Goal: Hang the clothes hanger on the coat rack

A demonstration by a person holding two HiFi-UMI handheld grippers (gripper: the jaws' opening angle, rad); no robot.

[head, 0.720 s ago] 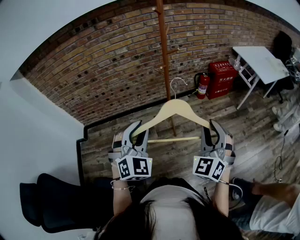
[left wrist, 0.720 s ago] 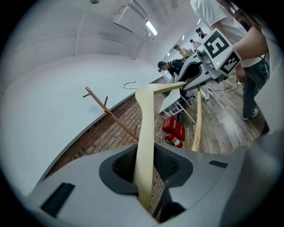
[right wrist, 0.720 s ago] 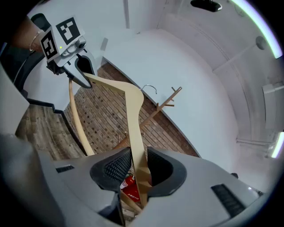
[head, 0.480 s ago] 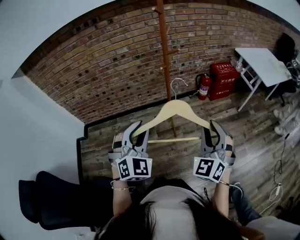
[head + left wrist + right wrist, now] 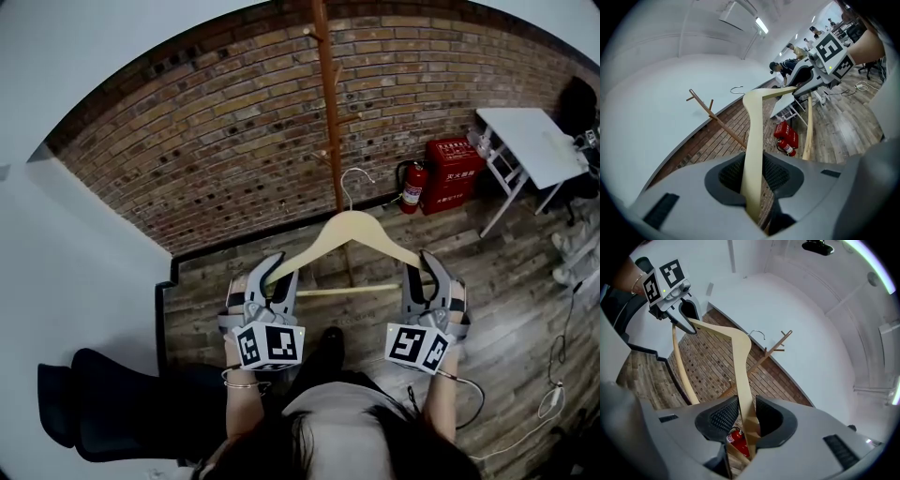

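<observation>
A pale wooden clothes hanger (image 5: 352,230) with a metal hook (image 5: 354,178) is held level in front of me, one end in each gripper. My left gripper (image 5: 272,281) is shut on its left arm, my right gripper (image 5: 424,277) on its right arm. The left gripper view shows the wooden arm (image 5: 752,140) running between that gripper's (image 5: 753,176) pads. The right gripper view shows the other arm (image 5: 740,362) between the right gripper's (image 5: 743,420) pads. The wooden coat rack (image 5: 328,112) stands just beyond the hook, against the brick wall. Hook and rack are apart.
A red fire cabinet (image 5: 453,173) and extinguisher (image 5: 411,187) stand right of the rack. A white folding table (image 5: 534,141) is at the far right, a black chair (image 5: 103,403) at the lower left. A cable (image 5: 553,403) lies on the wood floor.
The hanger and both grippers sit slightly lower and a little right in the view. The seated person's leg at the lower right has gone out of view. Both grips are unchanged.
</observation>
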